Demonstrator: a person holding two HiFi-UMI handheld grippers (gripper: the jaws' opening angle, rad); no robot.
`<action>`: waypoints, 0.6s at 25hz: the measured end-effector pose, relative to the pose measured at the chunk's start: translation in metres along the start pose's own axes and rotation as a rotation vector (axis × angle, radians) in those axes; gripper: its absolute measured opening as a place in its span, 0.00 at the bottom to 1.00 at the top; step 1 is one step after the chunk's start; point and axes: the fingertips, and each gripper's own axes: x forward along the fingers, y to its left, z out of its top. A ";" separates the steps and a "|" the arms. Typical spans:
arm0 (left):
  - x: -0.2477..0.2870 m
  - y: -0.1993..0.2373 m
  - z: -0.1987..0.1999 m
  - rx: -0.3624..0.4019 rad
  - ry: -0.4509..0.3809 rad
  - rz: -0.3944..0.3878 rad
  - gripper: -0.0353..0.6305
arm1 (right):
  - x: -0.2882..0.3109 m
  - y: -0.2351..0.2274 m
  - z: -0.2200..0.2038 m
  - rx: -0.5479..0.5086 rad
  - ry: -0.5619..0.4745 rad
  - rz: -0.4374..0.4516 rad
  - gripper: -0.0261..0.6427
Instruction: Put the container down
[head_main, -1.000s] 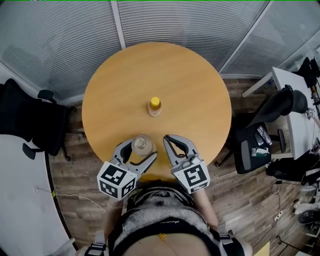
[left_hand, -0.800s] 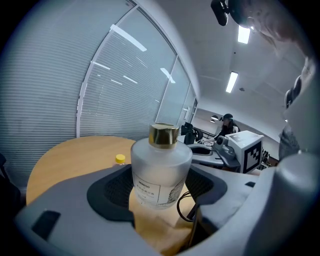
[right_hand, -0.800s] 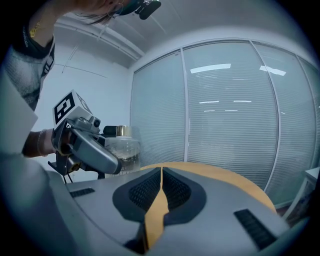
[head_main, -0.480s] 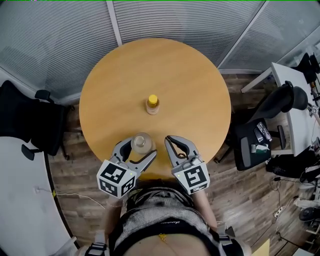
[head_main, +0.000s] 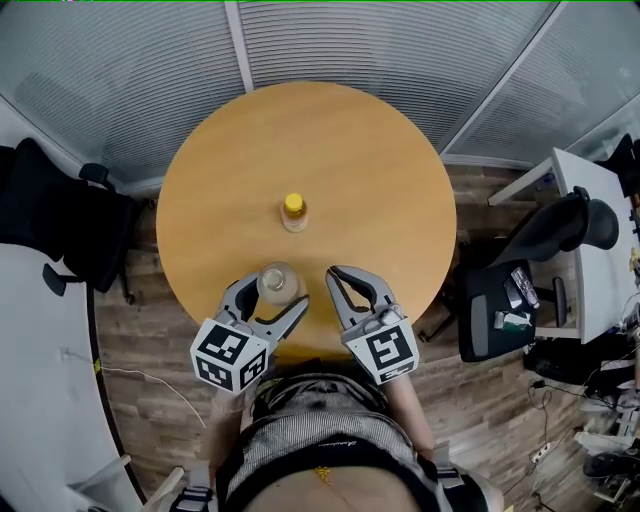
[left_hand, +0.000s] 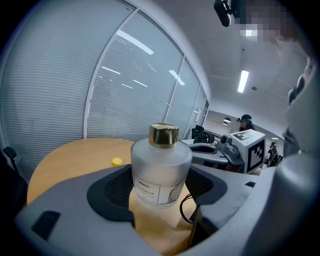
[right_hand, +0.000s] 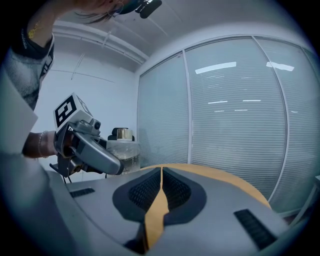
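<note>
At a round wooden table (head_main: 380, 170), the left gripper (head_main: 275, 296) clamps a frosted, gold-capped glass bottle (left_hand: 161, 172) between its jaws, apparently low over the near edge; set-down and release are not yet done. The right gripper (right_hand: 161, 172) has its jaws pressed together on nothing. A yellow-capped bottle (head_main: 293, 212) stands well beyond them.

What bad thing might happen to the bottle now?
The bottle in the left gripper is near the table edge; set down there, it might fall off. It looks like glass, so a hard landing might crack it. The shut right gripper is close and might bump it.
</note>
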 end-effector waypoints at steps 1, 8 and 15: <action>0.004 -0.004 0.002 0.000 -0.005 0.009 0.55 | -0.003 -0.005 0.000 0.005 -0.001 0.010 0.08; 0.016 -0.022 0.009 -0.007 -0.035 0.059 0.55 | -0.017 -0.021 -0.004 -0.001 -0.001 0.065 0.08; 0.018 -0.028 0.012 -0.018 -0.054 0.087 0.55 | -0.021 -0.023 -0.005 -0.028 -0.018 0.103 0.08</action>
